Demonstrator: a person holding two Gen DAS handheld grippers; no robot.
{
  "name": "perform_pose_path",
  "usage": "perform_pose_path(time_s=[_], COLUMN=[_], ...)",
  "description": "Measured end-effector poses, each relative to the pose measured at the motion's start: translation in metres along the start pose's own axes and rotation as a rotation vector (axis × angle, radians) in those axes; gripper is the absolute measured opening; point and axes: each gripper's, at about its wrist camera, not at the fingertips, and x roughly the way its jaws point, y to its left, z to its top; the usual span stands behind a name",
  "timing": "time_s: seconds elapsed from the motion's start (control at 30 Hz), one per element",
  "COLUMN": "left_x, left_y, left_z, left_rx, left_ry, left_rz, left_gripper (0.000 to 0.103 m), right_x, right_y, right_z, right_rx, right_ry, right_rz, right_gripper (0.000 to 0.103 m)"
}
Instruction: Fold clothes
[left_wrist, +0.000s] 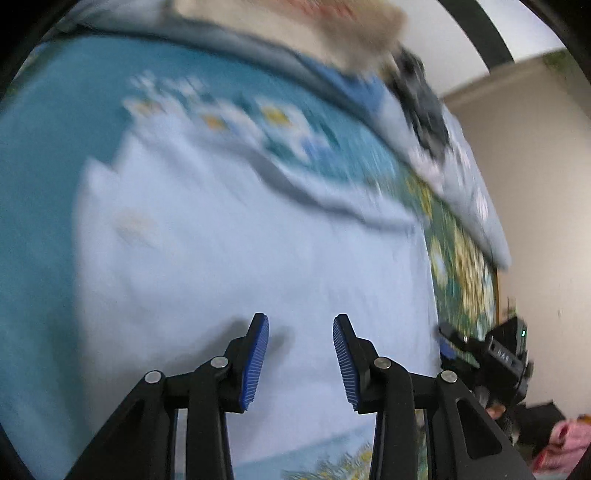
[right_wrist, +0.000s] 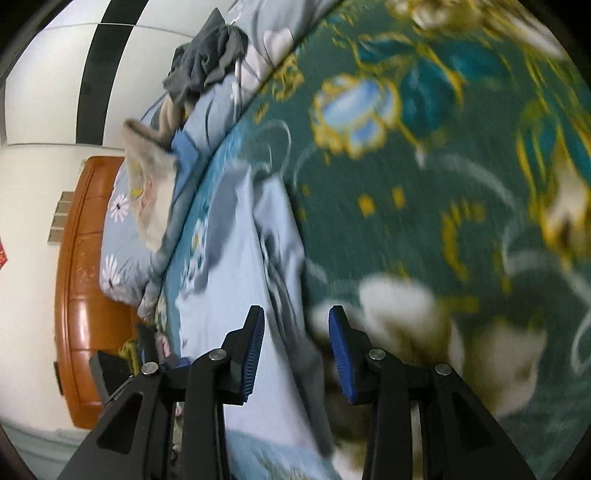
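Left tongs (left_wrist: 300, 360): blue ribbed pads held apart, nothing between them, above the cloth.
Right tongs (right_wrist: 295, 354): pads apart, straddling the garment's edge.
Pale blue garment (left_wrist: 229, 266): spread flat on the floral teal bedspread (right_wrist: 424, 184), one flap seen turned over.
Progress: folding judged partial; stage unsettled.
Heap of grey clothes (right_wrist: 207, 66): left crumpled beyond.

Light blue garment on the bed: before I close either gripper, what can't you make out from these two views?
- Light blue garment: left wrist view, motion blur hides its type, seams and hem; near edge cut off behind the left gripper.
- Its fold: right wrist view, smeared; layers uncountable between the open right gripper fingers.
- Grey clothes pile: small, far; items indistinct.
- Contact with the cloth: unclear for both.
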Motion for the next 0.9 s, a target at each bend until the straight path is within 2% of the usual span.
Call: perform_pose_path(time_s=[0.03, 0.1, 0.2, 0.3, 0.37, 0.43, 0.6, 0.67, 0.77, 0.83, 0.9], left_x=[0.008, 0.018, 0.022, 0.022, 0.023, 0.027, 0.043, 0.044, 0.037, 0.024, 0.002], left_y=[-0.004, -0.008, -0.008, -0.012, -0.018, -0.024, -0.038, -0.033, -0.023, -0.011, 0.005], left_z=[-0.006, -0.017, -0.032, -0.045, -0.05, -0.053, -0.065, -0.065, -0.062, -0.058, -0.048], left_rx=[0.006, 0.009, -0.011, 0.006, 0.025, 0.03, 0.11, 0.092, 0.053, 0.012, -0.029], left_ry=[0.021, 0.047, 0.063, 0.081, 0.079, 0.082, 0.106, 0.114, 0.114, 0.08, 0.011], left_rz=[0.006, 0.017, 0.014, 0.025, 0.034, 0.025, 0.048, 0.026, -0.047, -0.096, -0.111], left_gripper=[0.037, 0.024, 0.017, 0.016, 0.016, 0.016, 0.016, 0.015, 0.015, 0.015, 0.015], right_x=[0.0, 0.002, 0.012, 0.026, 0.031, 0.036, 0.034, 0.03, 0.026, 0.026, 0.028], right_y=[-0.004, -0.007, -0.004, 0.001, 0.003, 0.004, 0.013, 0.022, 0.052, 0.072, 0.092], right_z=[-0.007, -0.015, -0.013, -0.009, -0.006, -0.005, -0.006, -0.007, -0.007, -0.006, -0.004], right_rx=[0.005, 0.009, 0.007, 0.001, 0.008, 0.02, 0.024, 0.017, -0.052, -0.096, -0.135], right_ry=[0.012, 0.015, 0.017, 0.028, 0.025, 0.025, 0.017, 0.008, 0.014, 0.025, 0.038], right_rz=[0.009, 0.035, 0.076, 0.103, 0.116, 0.104, 0.083, 0.083, 0.068, 0.044, 0.001], right_gripper=[0.038, 0.039, 0.039, 0.037, 0.032, 0.023, 0.012, 0.011, 0.01, 0.01, 0.01])
